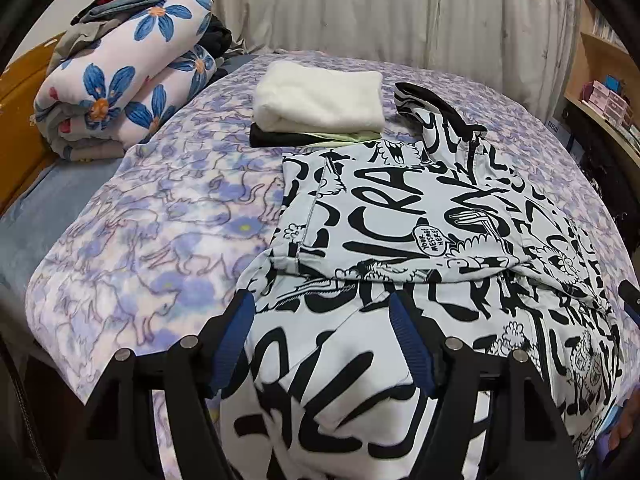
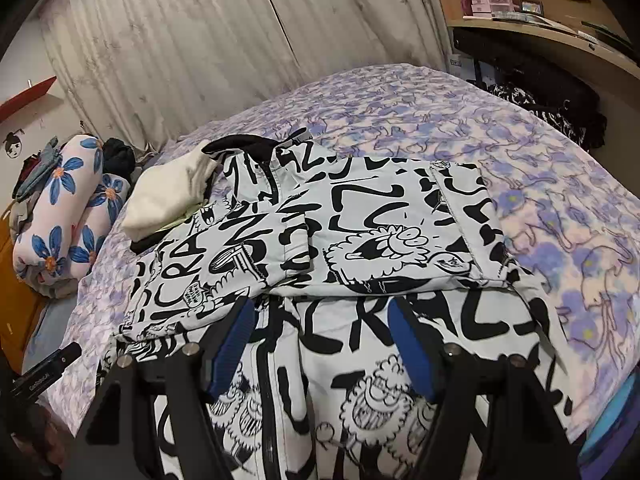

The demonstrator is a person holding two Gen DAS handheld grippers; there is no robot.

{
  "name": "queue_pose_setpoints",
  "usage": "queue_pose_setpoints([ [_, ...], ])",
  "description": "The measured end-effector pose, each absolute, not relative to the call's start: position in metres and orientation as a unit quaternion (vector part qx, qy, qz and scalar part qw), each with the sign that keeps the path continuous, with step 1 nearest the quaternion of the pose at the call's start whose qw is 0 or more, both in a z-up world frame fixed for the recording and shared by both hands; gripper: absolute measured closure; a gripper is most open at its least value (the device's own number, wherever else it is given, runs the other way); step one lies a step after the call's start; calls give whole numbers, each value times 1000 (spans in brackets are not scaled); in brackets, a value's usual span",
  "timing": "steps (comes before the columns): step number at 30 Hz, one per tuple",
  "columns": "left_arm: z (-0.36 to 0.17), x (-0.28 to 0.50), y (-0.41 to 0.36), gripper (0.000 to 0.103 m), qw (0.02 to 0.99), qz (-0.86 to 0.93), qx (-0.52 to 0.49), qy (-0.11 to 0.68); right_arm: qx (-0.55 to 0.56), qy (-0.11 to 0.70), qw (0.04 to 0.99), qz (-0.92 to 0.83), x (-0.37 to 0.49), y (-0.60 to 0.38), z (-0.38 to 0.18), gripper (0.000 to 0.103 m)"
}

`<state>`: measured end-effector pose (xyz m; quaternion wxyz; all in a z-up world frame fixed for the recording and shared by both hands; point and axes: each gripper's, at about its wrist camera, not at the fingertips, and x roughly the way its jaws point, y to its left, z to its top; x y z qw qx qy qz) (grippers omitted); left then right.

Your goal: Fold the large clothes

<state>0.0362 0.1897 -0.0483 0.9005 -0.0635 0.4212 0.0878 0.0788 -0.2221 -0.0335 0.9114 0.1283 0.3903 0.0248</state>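
A large white jacket printed all over with black graffiti lettering and cartoon figures [image 1: 404, 216] lies spread on a bed covered with a pale lilac blanket patterned with cats [image 1: 160, 248], its far part with the black-lined hood towards the curtain and its near hem hanging over the bed's front edge. Both sleeves look already folded in across the body, so the step in hand seems to be the lengthwise fold, bringing the hem up towards the collar. The left gripper [image 1: 322, 344] hangs over the near left part of the jacket with its blue-padded jaws standing well apart, cloth beneath them but nothing pinched; the right gripper [image 2: 322, 344] hangs likewise over the near right part, jaws about as wide and empty. The next move, I judge, calls for each gripper to drop onto a hem corner, close on the cloth, and both to carry the edge forward together so the fold lands square. Counted: one jacket being folded; one stack of folded clothes [image 1: 316, 110] just beyond it, touching its far left corner, with a cream piece on top, a pale green one and a black one beneath; one rolled floral quilt with blue flowers [image 1: 120, 76] at the far left, loose garments heaped on it; two grippers.
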Motion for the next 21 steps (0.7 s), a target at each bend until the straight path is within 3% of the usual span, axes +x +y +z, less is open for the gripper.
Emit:
queue_pose_setpoints([
  [11, -48, -3, 193, 26, 906, 76, -49, 414, 104, 387, 915, 32, 39, -221, -30, 34],
  [21, -97, -21, 226, 24, 878, 29, -73, 472, 108, 431, 895, 45, 23, -246, -52, 34],
])
